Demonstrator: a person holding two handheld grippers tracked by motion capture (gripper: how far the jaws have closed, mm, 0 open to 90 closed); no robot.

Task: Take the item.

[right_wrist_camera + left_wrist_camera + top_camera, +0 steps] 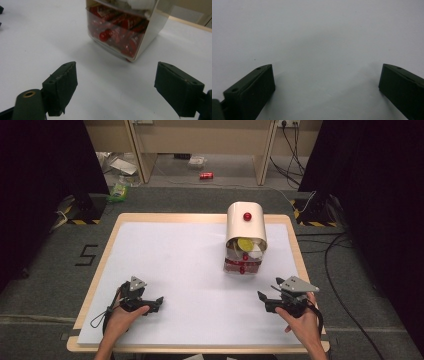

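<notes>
A cream box (246,232) with a rounded lid and a red knob (247,216) stands at the back right of the white sheet (175,265). Its clear lower drawer (117,32) holds red wrapped pieces and carries a small red knob (103,36). Something yellow (245,243) shows under the lid. My left gripper (159,301) rests at the front left, open, with bare white sheet between its jaws (325,80). At the front right, my right gripper (265,294) points toward the box from a short way off. It is open, with nothing between its jaws (116,82).
The sheet lies on a table with a wooden rim (200,217). Beyond the table, a red can (206,176) and a green packet (118,192) lie on the floor. Cables (340,270) run along the right side. Dark curtains flank both sides.
</notes>
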